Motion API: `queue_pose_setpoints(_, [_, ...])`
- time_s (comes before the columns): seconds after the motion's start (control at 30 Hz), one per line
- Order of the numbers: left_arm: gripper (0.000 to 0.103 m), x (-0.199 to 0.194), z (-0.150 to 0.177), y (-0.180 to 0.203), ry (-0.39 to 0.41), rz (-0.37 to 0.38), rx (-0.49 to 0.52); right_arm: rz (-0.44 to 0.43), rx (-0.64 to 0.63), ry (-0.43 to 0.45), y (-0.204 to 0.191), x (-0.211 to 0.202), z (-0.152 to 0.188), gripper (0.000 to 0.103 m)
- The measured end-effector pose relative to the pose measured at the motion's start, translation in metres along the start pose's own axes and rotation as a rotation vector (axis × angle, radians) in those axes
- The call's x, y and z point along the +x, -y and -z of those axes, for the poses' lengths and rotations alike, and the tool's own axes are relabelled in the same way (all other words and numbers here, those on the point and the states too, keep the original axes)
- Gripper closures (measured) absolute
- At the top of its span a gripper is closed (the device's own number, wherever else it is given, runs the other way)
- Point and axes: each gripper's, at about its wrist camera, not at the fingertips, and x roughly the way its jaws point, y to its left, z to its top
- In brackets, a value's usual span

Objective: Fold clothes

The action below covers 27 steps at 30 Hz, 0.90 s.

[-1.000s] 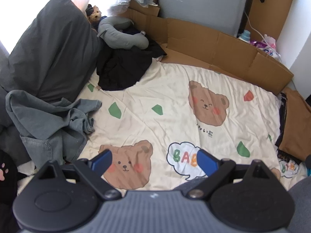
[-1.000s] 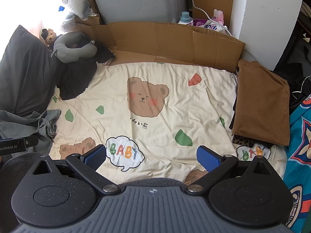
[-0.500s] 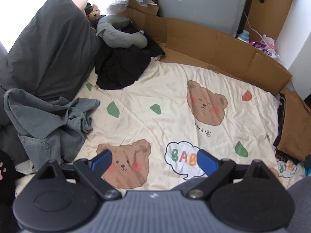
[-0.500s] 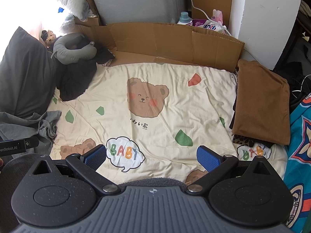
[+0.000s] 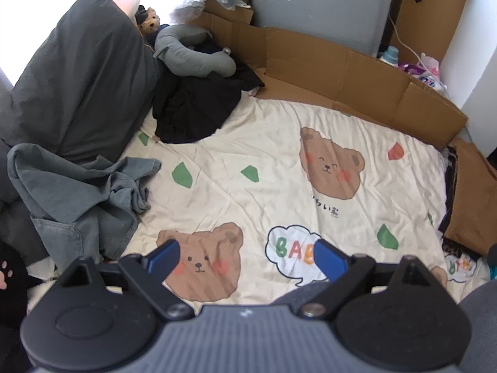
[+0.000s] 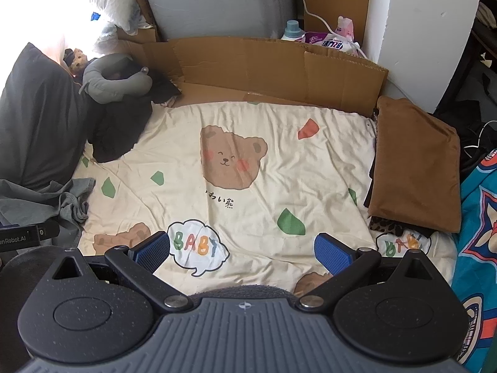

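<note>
A crumpled grey-blue denim garment (image 5: pixel 77 199) lies at the left edge of the cream bear-print sheet (image 5: pixel 279 161), also visible in the right wrist view (image 6: pixel 62 199). A black garment (image 5: pixel 192 108) is heaped at the far left corner (image 6: pixel 118 133). A folded brown garment (image 6: pixel 416 164) rests on a dark pile at the sheet's right side (image 5: pixel 472 192). My left gripper (image 5: pixel 247 258) hovers open over the sheet's near edge, holding nothing. My right gripper (image 6: pixel 242 248) is open too, above the "BABY" print, empty.
A dark grey pillow (image 5: pixel 77 71) leans at the left, with a grey neck pillow (image 5: pixel 195 59) and a small teddy (image 5: pixel 149 21) behind it. Cardboard panels (image 6: pixel 279 68) wall the far side. Bottles and packets (image 6: pixel 320 35) stand behind. A blue patterned fabric (image 6: pixel 478 233) lies at right.
Both views have shifted slightly: the left gripper has drifted a little leftward, bringing the denim garment further into view. Both grippers stay open and empty.
</note>
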Motion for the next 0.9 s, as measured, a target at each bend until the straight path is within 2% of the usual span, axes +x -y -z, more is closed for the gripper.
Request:
queue_pose_setpoints(0.33, [0.014, 0.0007, 0.0014, -0.0024, -0.008, 0.027, 0.015, -0.006, 0.0, -0.004, -0.0011, 0.0011, -0.0009, 0.001])
queue_pose_setpoints(0.57, [0.014, -0.0006, 0.0028, -0.0052, 0.003, 0.059, -0.01, 0.023, -0.023, -0.013, -0.0049, 0.0032, -0.0013, 0.001])
queue_pose_setpoints(0.73, [0.013, 0.0003, 0.0013, -0.0031, -0.004, 0.049, 0.004, -0.004, -0.003, -0.008, -0.0015, 0.0022, -0.0011, 0.001])
queue_pose_setpoints(0.9, [0.013, 0.0008, 0.0014, -0.0069, -0.011, 0.076, -0.017, -0.011, 0.004, -0.006, 0.0013, 0.0018, -0.001, 0.001])
